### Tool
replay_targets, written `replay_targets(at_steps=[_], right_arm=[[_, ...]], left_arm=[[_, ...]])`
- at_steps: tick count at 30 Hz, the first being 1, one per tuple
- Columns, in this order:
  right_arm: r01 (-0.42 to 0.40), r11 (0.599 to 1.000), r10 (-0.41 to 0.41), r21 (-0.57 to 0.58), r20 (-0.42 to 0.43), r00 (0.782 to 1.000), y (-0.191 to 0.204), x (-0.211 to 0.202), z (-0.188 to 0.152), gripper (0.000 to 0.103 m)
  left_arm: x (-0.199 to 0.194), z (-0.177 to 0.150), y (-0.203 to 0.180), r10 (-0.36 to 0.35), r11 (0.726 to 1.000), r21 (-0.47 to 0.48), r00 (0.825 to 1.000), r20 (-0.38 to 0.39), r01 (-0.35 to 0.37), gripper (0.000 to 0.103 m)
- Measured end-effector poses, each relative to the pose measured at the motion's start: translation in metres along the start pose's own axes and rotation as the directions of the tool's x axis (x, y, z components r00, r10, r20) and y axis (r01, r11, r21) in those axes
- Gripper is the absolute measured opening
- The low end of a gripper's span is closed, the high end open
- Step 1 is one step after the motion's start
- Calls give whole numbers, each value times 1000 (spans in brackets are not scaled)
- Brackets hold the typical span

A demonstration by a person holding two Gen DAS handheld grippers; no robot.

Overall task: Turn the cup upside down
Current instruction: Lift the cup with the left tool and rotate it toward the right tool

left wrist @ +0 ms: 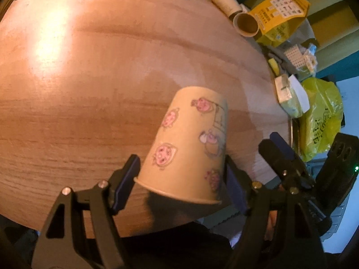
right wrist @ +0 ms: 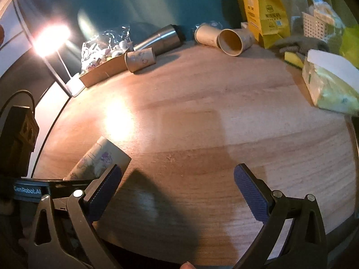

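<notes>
Left wrist view: left gripper [left wrist: 179, 174] pinches the paper cup [left wrist: 188, 139] by its rim end, base pointing away, tilted above the table [left wrist: 78, 78]. Squeezing may crumple the thin wall; letting go while tilted could topple it. Right gripper [right wrist: 177, 192] gapes wide, holding nothing.

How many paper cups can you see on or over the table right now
4. One cup held in the left gripper; one lying by the cardboard box; two lying at the back, and. More may be hidden.
</notes>
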State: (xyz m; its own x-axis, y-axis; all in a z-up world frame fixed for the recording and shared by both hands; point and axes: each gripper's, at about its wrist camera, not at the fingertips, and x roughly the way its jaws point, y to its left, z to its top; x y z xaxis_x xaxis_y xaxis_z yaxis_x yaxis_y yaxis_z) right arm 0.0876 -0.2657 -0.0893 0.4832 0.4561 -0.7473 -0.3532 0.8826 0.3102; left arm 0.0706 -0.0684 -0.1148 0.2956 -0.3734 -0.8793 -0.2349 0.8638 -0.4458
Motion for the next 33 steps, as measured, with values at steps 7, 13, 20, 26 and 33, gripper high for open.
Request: replay_targets(at_steps=[7,13,20,26,33], right_arm=[[12,999,-11,51,-24,1000,-1,2,-2,102],[-12,997,15,70,-49,999,4,6,4,102],[-96,993,103,66,-112,988,28,23,19,100],[-116,989,134,92,-226,965,50,53,30,92],[-118,977,174,177,-350,920,59,86,38,79]], left_arm=[[5,3,-1,-11,999,31,1000,-20,12,83],[-9,3,-1,-22,996,84,1000,18,20,90],[-43,-7,10,-9,987,160,995,99,-7,91],[-64,-19,38,7,982,183,985,172,-39,91],[-74,-26,66,-5,975,218,977,214,-42,91]])
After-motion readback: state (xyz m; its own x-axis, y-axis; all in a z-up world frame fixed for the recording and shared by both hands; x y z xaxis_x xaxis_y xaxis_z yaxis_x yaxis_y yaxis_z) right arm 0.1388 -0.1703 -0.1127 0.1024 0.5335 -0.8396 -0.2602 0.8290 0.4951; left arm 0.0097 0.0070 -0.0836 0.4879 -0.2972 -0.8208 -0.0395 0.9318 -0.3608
